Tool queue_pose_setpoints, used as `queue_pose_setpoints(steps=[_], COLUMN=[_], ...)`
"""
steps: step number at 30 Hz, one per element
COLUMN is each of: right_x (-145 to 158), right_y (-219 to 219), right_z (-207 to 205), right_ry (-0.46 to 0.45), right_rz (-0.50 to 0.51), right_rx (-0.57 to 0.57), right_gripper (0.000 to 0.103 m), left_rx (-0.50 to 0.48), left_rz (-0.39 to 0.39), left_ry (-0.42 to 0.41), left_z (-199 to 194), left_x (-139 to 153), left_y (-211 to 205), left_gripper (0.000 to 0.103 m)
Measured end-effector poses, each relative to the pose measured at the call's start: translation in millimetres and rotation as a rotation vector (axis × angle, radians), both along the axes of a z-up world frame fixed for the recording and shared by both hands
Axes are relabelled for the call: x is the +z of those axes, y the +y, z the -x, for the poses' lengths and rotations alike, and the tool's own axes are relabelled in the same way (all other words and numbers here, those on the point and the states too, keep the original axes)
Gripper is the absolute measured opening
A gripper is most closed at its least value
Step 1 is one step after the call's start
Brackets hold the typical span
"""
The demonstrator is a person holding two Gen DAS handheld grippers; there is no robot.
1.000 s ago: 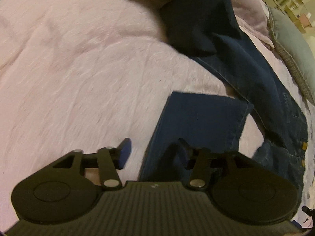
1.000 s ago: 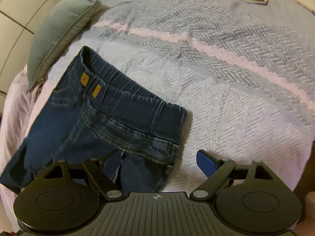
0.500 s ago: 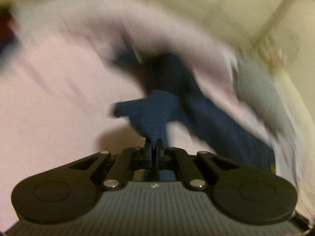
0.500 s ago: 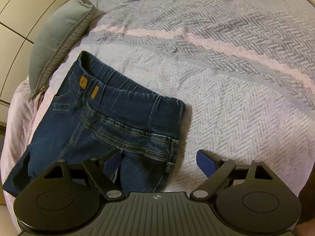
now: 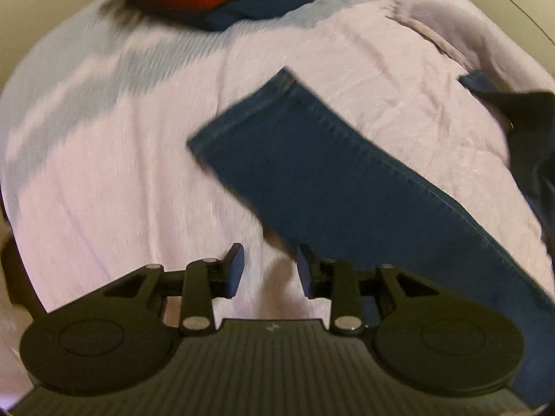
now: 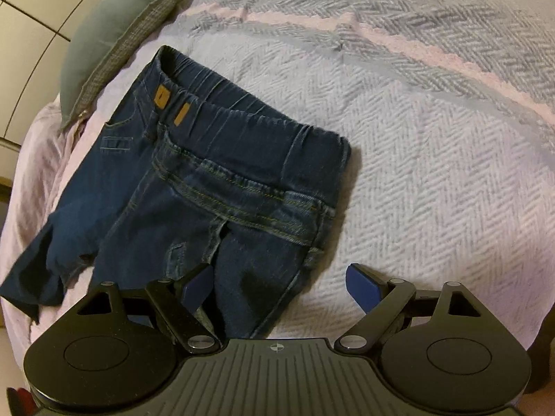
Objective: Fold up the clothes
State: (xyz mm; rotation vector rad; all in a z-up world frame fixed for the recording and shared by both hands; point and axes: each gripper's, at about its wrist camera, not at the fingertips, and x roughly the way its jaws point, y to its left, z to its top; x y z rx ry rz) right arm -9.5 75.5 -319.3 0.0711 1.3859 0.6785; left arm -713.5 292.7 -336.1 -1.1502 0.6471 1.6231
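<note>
My left gripper (image 5: 269, 268), pinching the jeans leg (image 5: 333, 187) a moment ago, now gapes beside it (leg flat across the pink bedspread (image 5: 121, 187)), while my right gripper (image 6: 277, 291) hovers spread over the jeans seat (image 6: 222, 187), so straightening looks done.

Both views are dim and warm-tinted, with soft indoor light and no glare. The left wrist view is smeared by motion blur, worst across the bedspread (image 5: 104, 111) and the jeans leg (image 5: 329, 180). The right wrist view is sharp; the jeans (image 6: 215, 173) cast a faint shadow. Fisheye bending curves both edges.
</note>
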Motion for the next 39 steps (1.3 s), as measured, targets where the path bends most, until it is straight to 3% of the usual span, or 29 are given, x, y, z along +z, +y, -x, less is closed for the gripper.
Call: queue_pose_setpoints(steps=[6, 10, 11, 12, 14, 16, 21, 23, 25, 27, 29, 32, 35, 37, 39], right_x=[-10.7, -24.5, -24.9, -25.4, -19.1, -2.2, 62.5, 74.7, 68.5, 48.9, 29.2, 19.3, 33.6, 43.6, 51.2], right_y=[-12.8, -18.7, -19.7, -20.7, -19.9, -18.3, -31.3, -41.2, -48.8, -52.3, -55.8, -63.1, -67.0, -63.0, -53.8], right_z=[-12.7, -16.1, -16.6, -17.0, -17.2, -14.6, -8.5, -9.2, -8.9, -7.6, -6.3, -3.4, -9.5, -17.2, -23.7], right_ry=[0.023, 0.037, 0.045, 0.052, 0.044, 0.005, -0.067, -0.065, -0.049, -0.025, -0.002, -0.014, -0.061, -0.093, -0.116], right_rz=[-0.081, -0.133, -0.155, -0.176, -0.178, -0.179, -0.229, -0.212, -0.151, -0.043, 0.065, 0.162, 0.159, 0.133, 0.101], right_rx=[-0.101, -0.133, -0.139, -0.144, -0.141, -0.106, -0.041, -0.039, -0.049, -0.060, -0.071, -0.081, -0.113, -0.143, -0.159], right_gripper=[0.087, 0.086, 0.075, 0.025, 0.011, 0.007, 0.005, 0.005, 0.005, 0.006, 0.008, 0.010, 0.021, 0.047, 0.053], left_rx=[0.109, 0.117, 0.112, 0.103, 0.072, 0.045, -0.103, -0.126, -0.160, -0.197, -0.169, -0.176, -0.197, -0.182, -0.162], left_rz=[-0.082, -0.045, -0.049, -0.058, -0.077, -0.118, -0.253, -0.281, -0.240, -0.132, -0.018, -0.015, 0.000, -0.006, -0.025], left_ry=[-0.163, -0.168, -0.168, -0.159, -0.142, -0.125, -0.037, -0.036, 0.002, 0.076, 0.076, 0.096, 0.175, 0.203, 0.185], left_z=[13.4, 15.8, 15.8, 15.2, 14.4, 14.3, 6.6, 10.4, 11.0, 10.2, 13.4, 17.3, 24.2, 28.8, 30.4], left_x=[-5.0, -22.4, -24.9, -24.5, -20.9, -9.4, 47.7, 62.3, 55.4, 32.1, 12.7, 23.5, 39.0, 50.6, 61.3], left_y=[1.5, 22.4, 25.7, 27.6, 31.1, 29.4, 9.6, -0.7, -7.2, -9.5, -13.4, -20.7, -21.6, -20.0, -12.9], left_gripper=[0.039, 0.036, 0.026, 0.009, 0.004, 0.004, 0.005, 0.005, 0.006, 0.008, 0.010, 0.015, 0.017, 0.015, 0.020])
